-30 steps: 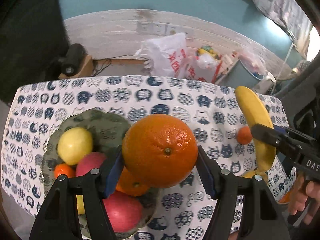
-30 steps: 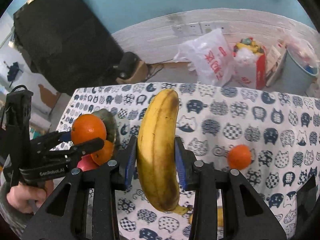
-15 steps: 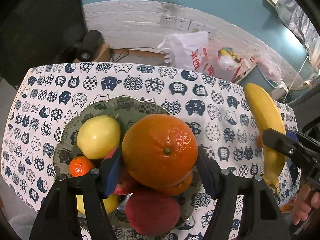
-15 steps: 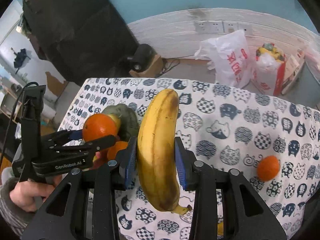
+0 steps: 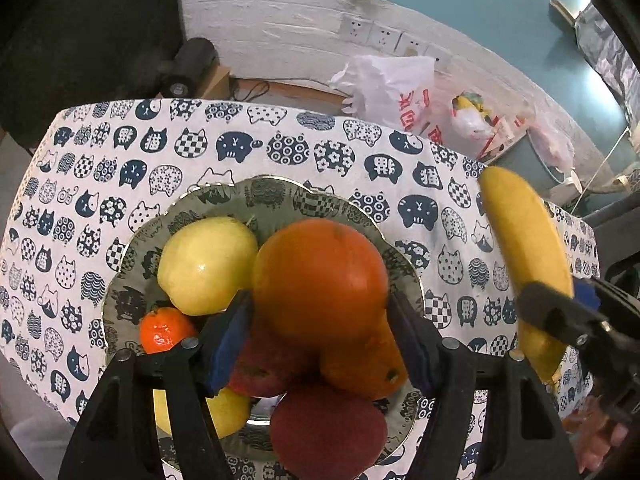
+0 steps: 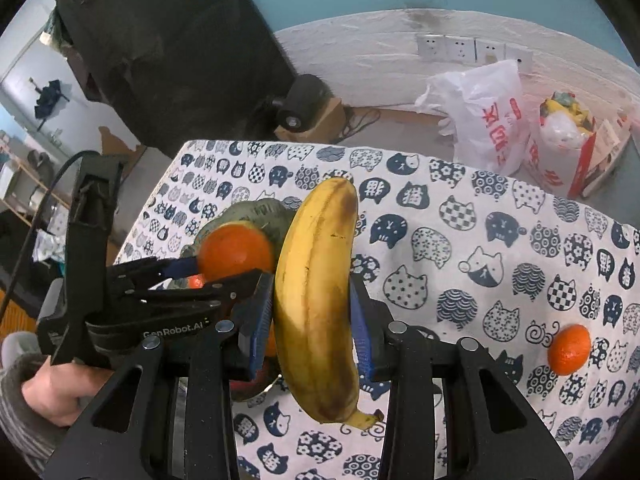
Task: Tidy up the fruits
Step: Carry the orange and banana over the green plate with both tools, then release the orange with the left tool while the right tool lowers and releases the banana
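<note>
Orange (image 5: 320, 280) sits clamped at its widest girth in my left hand-held gripper (image 5: 320, 336), blue pads on opposite flanks, hanging right over the fruit plate (image 5: 404, 276). I'd judge it fairly heavy, with a firm, pebbled rind, so it's not slippery and tolerates a solid squeeze. It's round, so it will roll once freed; I'd release low, into a gap between fruits.

Banana (image 6: 316, 296) is pinched mid-length in my right hand-held gripper (image 6: 312, 328), jaws narrow, standing nearly upright with the stem end down. It's held above the table (image 6: 500, 240), just beside the plate. It looks ripe, with brown streaks, so I judge it soft and easy to bruise; light pressure only. The middle is the right hold: balanced, no droop. It's long and curved, so it needs laying flat across the pile or along the rim.

Plate already holds a yellow apple (image 5: 206, 266), a small mandarin (image 5: 166, 330), a red apple (image 5: 328, 428), a second orange (image 5: 360, 364) and more fruit half hidden under my fingers. The pile is crowded, so anything dropped on top may roll off.

One mandarin (image 6: 569, 349) lies loose on the cat-print tablecloth, well apart from the plate. It's small, I'd guess light and thin-skinned, so a gentle pinch across the middle.

My left hand (image 6: 52, 396) shows in the right wrist view, gripping its handle.
</note>
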A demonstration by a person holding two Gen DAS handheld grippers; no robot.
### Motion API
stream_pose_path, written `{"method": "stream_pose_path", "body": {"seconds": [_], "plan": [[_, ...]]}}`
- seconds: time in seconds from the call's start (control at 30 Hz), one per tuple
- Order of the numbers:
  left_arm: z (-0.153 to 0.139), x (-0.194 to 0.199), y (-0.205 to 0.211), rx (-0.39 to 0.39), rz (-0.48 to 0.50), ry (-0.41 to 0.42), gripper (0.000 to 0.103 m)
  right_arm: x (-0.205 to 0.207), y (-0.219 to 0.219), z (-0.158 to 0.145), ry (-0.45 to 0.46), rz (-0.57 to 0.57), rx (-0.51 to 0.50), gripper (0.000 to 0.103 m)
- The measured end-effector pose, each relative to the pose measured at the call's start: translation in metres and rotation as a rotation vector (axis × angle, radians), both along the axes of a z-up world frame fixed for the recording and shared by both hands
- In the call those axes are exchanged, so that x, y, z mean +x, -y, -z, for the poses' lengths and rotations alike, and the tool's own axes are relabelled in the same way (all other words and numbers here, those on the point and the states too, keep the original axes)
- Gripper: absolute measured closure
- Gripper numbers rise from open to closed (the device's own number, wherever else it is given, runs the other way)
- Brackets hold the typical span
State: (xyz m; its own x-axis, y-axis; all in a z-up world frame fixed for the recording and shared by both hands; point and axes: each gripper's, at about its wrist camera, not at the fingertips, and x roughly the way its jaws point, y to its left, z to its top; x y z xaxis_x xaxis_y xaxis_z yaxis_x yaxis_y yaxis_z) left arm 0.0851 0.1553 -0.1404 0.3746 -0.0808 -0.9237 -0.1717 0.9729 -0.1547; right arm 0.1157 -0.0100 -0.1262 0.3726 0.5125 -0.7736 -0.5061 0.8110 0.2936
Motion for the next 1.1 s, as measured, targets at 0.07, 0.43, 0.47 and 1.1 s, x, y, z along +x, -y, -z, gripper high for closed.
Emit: {"method": "stream_pose_path", "body": {"seconds": [0.07,0.43,0.47,1.1], "plan": [[-0.001,-0.001,0.001,0.011,0.007,0.001,0.033,-0.001,-0.004,0.001,-0.004,-0.005,-0.001,0.068],[-0.013,-0.023,-0.022,0.012,-0.035,0.002,0.033,-0.008,-0.028,0.001,-0.010,-0.045,-0.011,0.068],[-0.016,-0.027,-0.027,0.014,-0.045,0.004,0.033,-0.009,-0.031,0.001,-0.010,-0.050,-0.011,0.068],[-0.030,-0.096,-0.116,0.027,-0.221,0.014,0.033,-0.030,-0.126,0.007,-0.032,-0.158,-0.041,0.068]]}}
